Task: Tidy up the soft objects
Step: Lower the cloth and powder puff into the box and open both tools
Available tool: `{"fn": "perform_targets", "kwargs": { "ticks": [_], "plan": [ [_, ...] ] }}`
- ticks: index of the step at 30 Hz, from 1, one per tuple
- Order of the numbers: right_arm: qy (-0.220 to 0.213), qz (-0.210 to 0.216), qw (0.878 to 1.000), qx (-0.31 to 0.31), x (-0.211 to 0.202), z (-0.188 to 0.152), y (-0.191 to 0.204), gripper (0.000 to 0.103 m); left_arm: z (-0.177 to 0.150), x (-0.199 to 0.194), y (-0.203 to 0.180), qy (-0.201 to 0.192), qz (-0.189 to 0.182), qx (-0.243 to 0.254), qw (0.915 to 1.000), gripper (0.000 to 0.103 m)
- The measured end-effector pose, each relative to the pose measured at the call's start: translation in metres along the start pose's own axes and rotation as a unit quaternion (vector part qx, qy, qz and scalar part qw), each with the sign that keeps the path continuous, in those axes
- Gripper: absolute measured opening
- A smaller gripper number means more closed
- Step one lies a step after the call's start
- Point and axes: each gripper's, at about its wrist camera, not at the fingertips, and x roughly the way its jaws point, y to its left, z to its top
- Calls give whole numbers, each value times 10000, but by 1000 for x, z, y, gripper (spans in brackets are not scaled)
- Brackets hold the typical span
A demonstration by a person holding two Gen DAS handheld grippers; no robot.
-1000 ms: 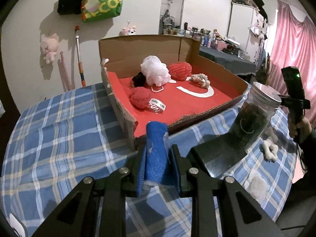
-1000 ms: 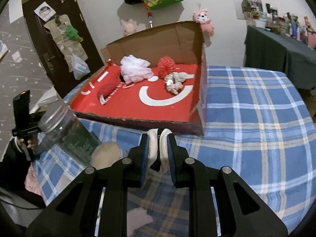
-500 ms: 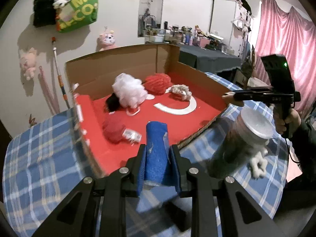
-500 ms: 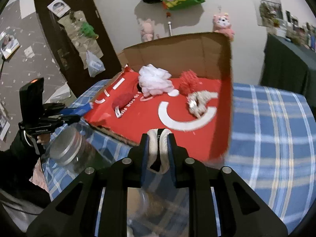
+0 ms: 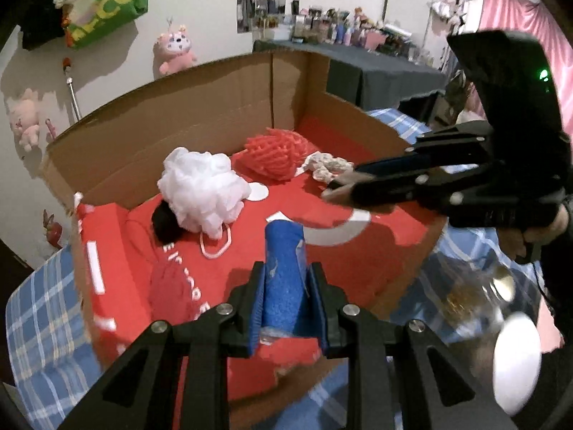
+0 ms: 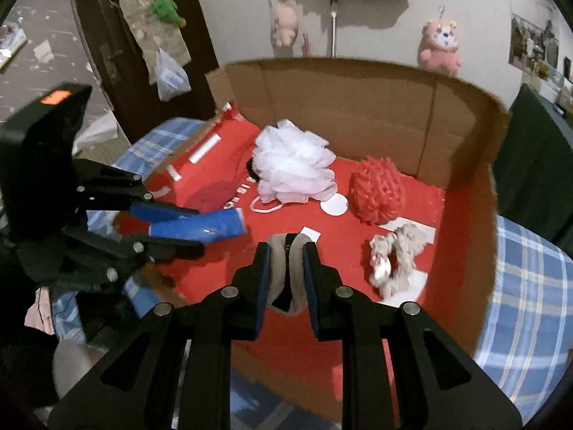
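Blue sponge [image 5: 283, 279] clamped in left gripper [image 5: 286, 299], beige pad [image 6: 286, 272] in right gripper [image 6: 286, 279], lower ends hidden.

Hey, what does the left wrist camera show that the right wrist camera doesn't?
Only the left wrist view shows the pink curtain, the cluttered dark side table and the blurred jar beside the box. Only the right wrist view shows the dark door with a plastic bag hanging on it. Both show the cardboard box, the white mesh puff, the red sponge ball, the blue roll in the left hand-held gripper, and the right hand-held gripper pinching a beige soft piece.
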Motion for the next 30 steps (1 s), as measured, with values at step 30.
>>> {"fn": "perform_targets", "kwargs": {
  "ticks": [30],
  "plan": [
    [978,-692,9928,63,90,32,-19,21,23,77,26,766,398,-204,9961,26]
  ]
}}
